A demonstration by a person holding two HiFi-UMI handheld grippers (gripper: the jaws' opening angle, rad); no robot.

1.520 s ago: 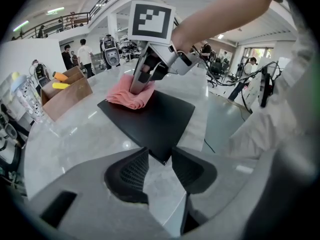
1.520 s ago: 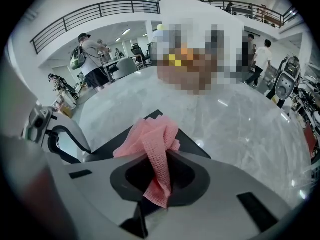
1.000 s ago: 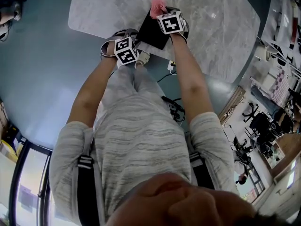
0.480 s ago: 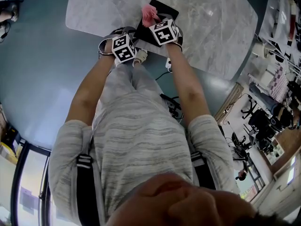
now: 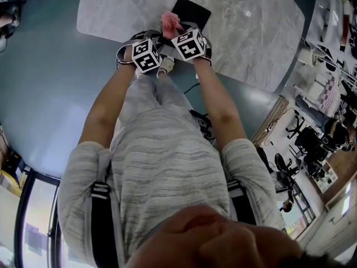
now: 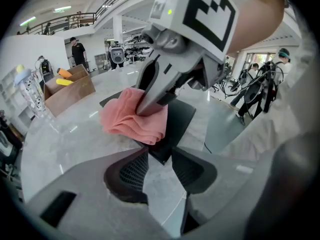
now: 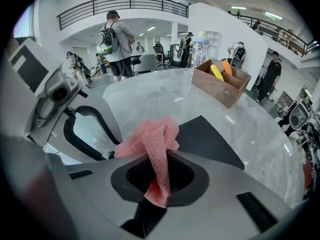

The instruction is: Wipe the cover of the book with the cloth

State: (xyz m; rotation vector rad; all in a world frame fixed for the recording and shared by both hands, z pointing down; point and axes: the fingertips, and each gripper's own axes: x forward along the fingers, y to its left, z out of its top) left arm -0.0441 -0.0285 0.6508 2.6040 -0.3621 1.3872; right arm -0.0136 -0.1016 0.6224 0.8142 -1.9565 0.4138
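A black book [image 5: 191, 11] lies flat near the front edge of the marble table [image 5: 251, 27]. A pink cloth [image 7: 150, 141] hangs bunched between the pads of my right gripper [image 7: 158, 166], which is shut on it. The cloth [image 6: 131, 121] rests on the near left part of the book [image 6: 181, 120]. My left gripper [image 6: 159, 151] stands open, and the book's near corner lies between its fingertips [image 6: 145, 153]. I cannot tell whether they touch that corner. The right gripper sits just above and ahead of the left one.
A brown wooden box [image 7: 221, 88] with yellow and orange things in it stands further back on the table. A clear bottle [image 6: 27, 91] stands beside the box [image 6: 70, 88]. The table's front edge [image 5: 234, 74] runs just under my hands. People stand far behind.
My right gripper has slid the cloth across the cover, to the left and toward me, so more of the book's far side shows. The left gripper has stayed put.
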